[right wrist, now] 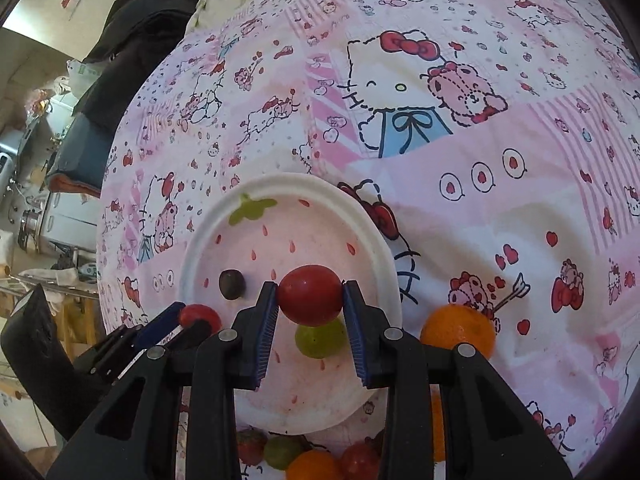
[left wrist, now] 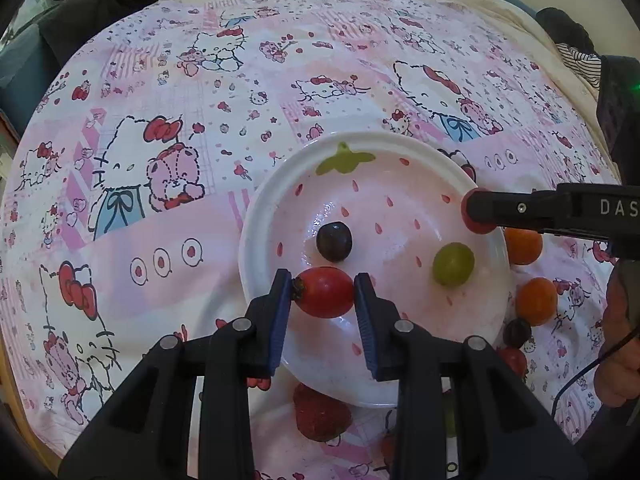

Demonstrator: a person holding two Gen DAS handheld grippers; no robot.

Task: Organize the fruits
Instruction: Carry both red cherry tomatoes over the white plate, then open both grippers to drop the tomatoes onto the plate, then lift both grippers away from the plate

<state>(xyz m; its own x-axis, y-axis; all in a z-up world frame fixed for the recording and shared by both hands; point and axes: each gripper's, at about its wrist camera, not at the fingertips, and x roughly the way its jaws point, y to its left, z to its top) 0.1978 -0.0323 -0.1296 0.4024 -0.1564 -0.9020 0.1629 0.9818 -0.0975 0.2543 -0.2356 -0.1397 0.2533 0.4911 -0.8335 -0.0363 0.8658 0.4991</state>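
Observation:
A white plate with a strawberry print [left wrist: 276, 200] [right wrist: 208, 232] lies on the Hello Kitty cloth. On it are a dark grape [left wrist: 334, 241] [right wrist: 232, 284] and a green grape [left wrist: 453, 263] [right wrist: 320, 340]. My left gripper [left wrist: 322, 292] is shut on a red cherry tomato [left wrist: 325, 292] just above the plate; that tomato also shows in the right wrist view [right wrist: 200, 316]. My right gripper [right wrist: 310, 296] is shut on another red tomato [right wrist: 310, 294] above the green grape; it enters the left wrist view [left wrist: 478, 216] at the plate's right rim.
Loose fruit lies beside the plate: orange fruits [left wrist: 522, 246] [left wrist: 536, 300] [right wrist: 458, 330], a dark grape [left wrist: 516, 332], a strawberry [left wrist: 320, 416] [right wrist: 250, 446], a green grape [right wrist: 282, 452] and a red tomato [right wrist: 360, 460]. Dark clothing [right wrist: 132, 52] lies at the cloth's far edge.

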